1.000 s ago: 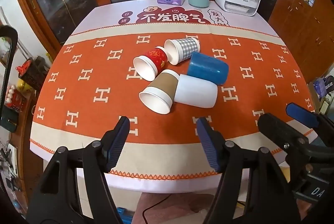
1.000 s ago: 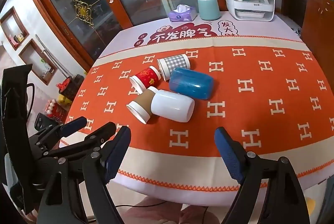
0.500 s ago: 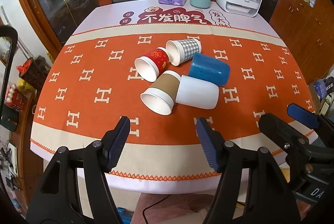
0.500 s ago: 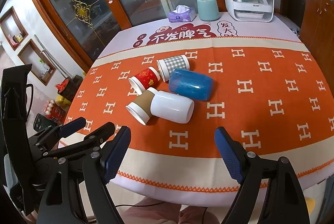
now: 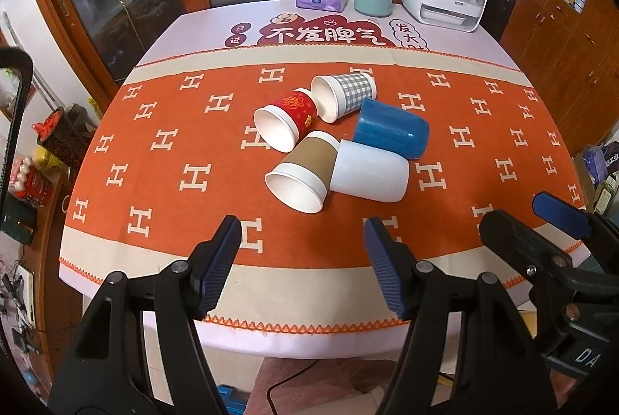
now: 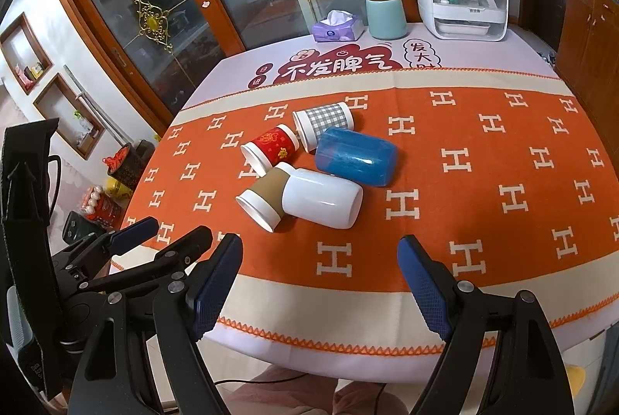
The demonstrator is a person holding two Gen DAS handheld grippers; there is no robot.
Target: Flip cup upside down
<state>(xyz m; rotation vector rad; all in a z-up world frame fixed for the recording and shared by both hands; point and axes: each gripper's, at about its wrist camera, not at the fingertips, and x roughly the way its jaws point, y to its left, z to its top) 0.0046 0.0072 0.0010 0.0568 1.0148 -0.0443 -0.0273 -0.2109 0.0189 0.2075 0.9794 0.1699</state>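
Five cups lie on their sides in a bunch in the middle of the orange tabletop (image 5: pixel 162 159): a red cup (image 5: pixel 288 119), a checked cup (image 5: pixel 342 95), a blue cup (image 5: pixel 390 132), a brown cup (image 5: pixel 303 171) and a white cup (image 5: pixel 369 171). The brown and white ones touch. My left tool (image 5: pixel 301 260) is wide open and holds nothing. My right tool (image 6: pixel 321 279) is wide open too, near the table edge, touching no cup

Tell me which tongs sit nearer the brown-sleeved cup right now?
Left, narrowly. The left tongs hang open almost straight in front of the brown-sleeved cup; the right tongs are open too, offset toward the white cup side.
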